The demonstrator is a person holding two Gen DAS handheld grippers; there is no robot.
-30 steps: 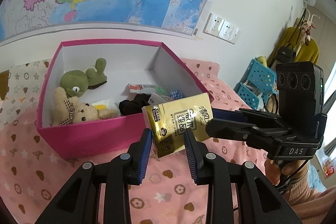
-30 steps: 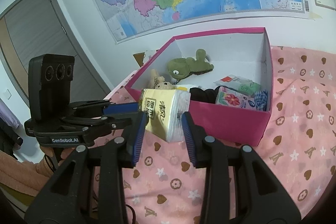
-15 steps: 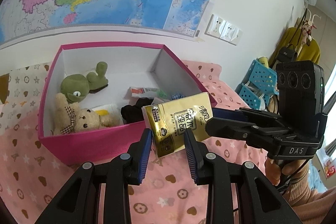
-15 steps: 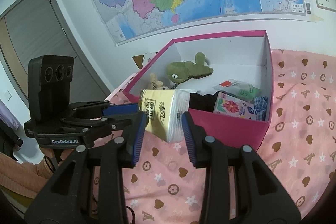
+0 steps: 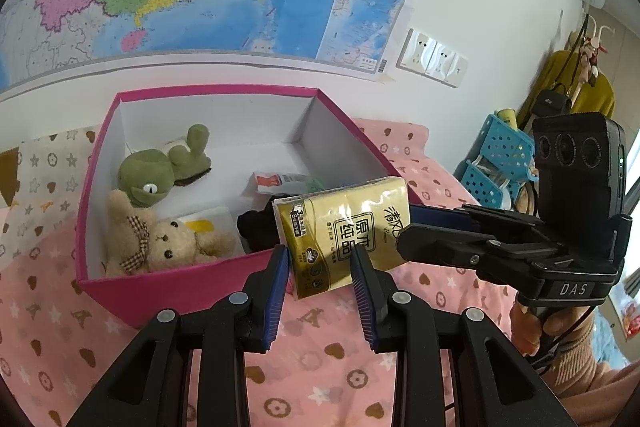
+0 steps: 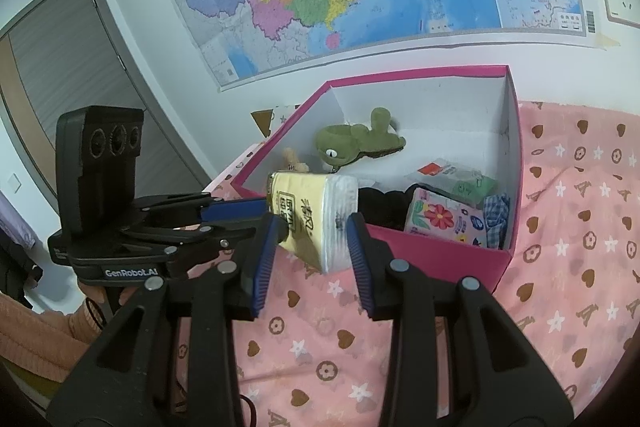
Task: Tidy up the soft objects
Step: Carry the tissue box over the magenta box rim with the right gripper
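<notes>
While both your grippers, left [image 5: 320,269] and right [image 6: 310,241], clench tissue pack [image 5: 346,233] over box [image 5: 160,289] front rim, apparently: carry inward, release beside black cloth [image 5: 256,231].

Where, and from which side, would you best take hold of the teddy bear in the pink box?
Grip the teddy bear across its soft middle, coming down from above. It lies flat in a near corner of the pink box, whose walls block any sideways approach.
</notes>
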